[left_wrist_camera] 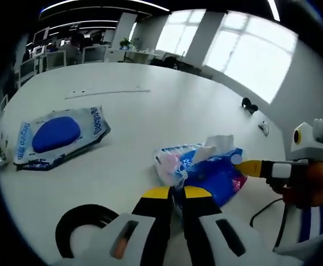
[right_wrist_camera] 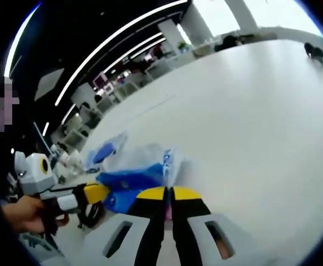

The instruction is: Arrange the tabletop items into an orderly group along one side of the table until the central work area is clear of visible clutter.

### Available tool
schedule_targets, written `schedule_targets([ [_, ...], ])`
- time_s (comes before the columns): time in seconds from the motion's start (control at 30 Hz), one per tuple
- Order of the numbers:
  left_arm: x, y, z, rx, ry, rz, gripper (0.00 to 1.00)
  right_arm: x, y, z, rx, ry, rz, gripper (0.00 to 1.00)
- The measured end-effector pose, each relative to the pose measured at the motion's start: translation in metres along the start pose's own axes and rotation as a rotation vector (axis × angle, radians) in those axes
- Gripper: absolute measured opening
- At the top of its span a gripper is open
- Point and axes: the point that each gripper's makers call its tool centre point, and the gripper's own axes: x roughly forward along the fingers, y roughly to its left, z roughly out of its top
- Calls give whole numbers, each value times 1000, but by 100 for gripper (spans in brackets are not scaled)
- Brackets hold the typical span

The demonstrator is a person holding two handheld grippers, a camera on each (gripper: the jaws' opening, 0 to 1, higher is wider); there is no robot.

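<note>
Both grippers are being brought to bear on one item, the blue tissue pack (left_wrist_camera: 208,169), which serves as the landmark for this report. In the left gripper view, the left gripper (left_wrist_camera: 175,192) is being held with its yellow-tipped jaws closed together at the near edge of that pack; film appears to be pinched between them, though the contact itself is partly hidden, so a grasp is judged likely, not certain. From the far side of the pack, the right gripper (left_wrist_camera: 245,164) is being pressed in, its yellow tip touching the pack's edge. In the right gripper view, the right gripper (right_wrist_camera: 170,194) is likewise seen with jaws drawn together against the crumpled blue pack (right_wrist_camera: 134,180), and the left gripper (right_wrist_camera: 95,194) is being held just beside it by a hand (right_wrist_camera: 25,215).

A second item, the wet-wipe packet (left_wrist_camera: 59,136), is lying flat well apart from the tissue pack, further across the white table (left_wrist_camera: 150,83). Two small dark and pale objects near the table's far edge are too small to identify.

The step in hand is judged to be the gathering of the tissue pack. The next move is judged to call for a joint lift or slide toward one table edge, with both grips being kept firm, since loose film is liable to slip.
</note>
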Motion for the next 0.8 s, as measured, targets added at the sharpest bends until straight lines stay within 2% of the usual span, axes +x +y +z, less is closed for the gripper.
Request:
schedule_targets([
  [0.3, 0, 5, 13, -32, -23, -2, 5, 6, 5, 12, -1, -14, 15, 0],
  [0.8, 11, 18, 54, -79, -75, 29, 4, 26, 11, 45, -11, -50, 30, 0],
])
